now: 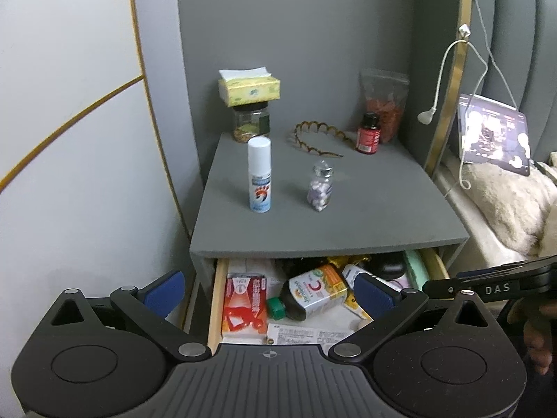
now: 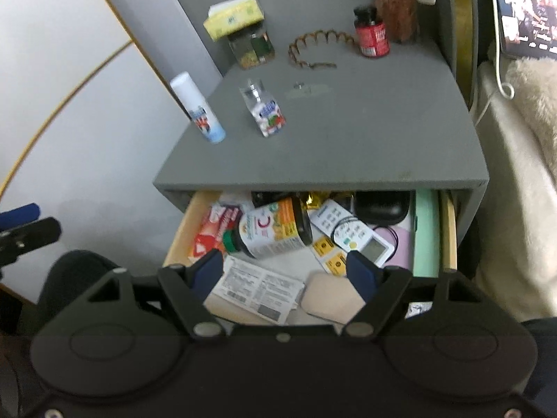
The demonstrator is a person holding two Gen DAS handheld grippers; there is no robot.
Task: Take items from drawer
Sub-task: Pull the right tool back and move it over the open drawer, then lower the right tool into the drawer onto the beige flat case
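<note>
The open drawer (image 1: 215, 299) (image 2: 181, 230) of a grey nightstand holds several items: a dark vitamin C bottle with a green cap (image 1: 313, 294) (image 2: 268, 231) lying on its side, a red box (image 1: 243, 301) (image 2: 212, 230), a white remote (image 2: 351, 231), a beige compact (image 2: 330, 299), a printed sachet (image 2: 257, 287). My left gripper (image 1: 269, 291) is open and empty above the drawer's front. My right gripper (image 2: 283, 268) is open and empty over the drawer's front middle. On the nightstand top stand a white spray can (image 1: 259, 176) (image 2: 198, 108) and a clear pill bottle (image 1: 321, 186) (image 2: 264, 109).
At the back of the top are a tissue box on a jar (image 1: 249, 87), a hairband (image 1: 313, 137), a red bottle (image 1: 368, 134) and a snack bag (image 1: 384, 104). A tablet (image 1: 494, 134) and a bed with a fluffy blanket (image 1: 508, 209) are at the right. A wall panel is on the left.
</note>
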